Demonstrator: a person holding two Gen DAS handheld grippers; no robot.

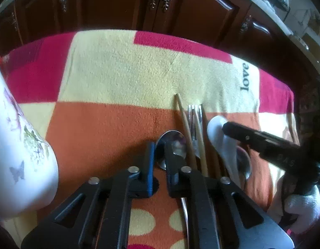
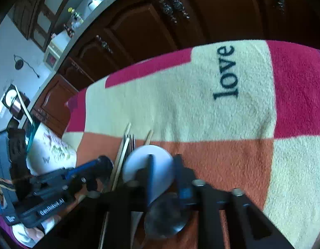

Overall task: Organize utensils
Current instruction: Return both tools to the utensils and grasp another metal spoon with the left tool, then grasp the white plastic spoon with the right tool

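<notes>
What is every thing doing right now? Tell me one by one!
Left gripper: shut on the metal spoon.
Right gripper: shut on the white spoon.
Metal spoon: lying on the towel.
White spoon: lying on the towel.
Fork: lying flat between chopsticks.
Chopsticks: lying flat.
Cup: standing at the left.
Towel: spread flat.

Blanket (image 1: pixel 122 78) in cream, pink, orange blocks; white spoon (image 1: pixel 217 130); vase (image 1: pixel 21 145), seemingly floral-printed white.

A patterned blanket (image 1: pixel 118 78), printed "love" (image 2: pixel 226 72), covered the surface. Dark wooden cabinets (image 1: pixel 118 4) stood behind the blanket. A white floral vessel (image 1: pixel 21 155) rested on the blanket's left part. A microwave (image 2: pixel 53 55) sat on the counter above the cabinets.
</notes>
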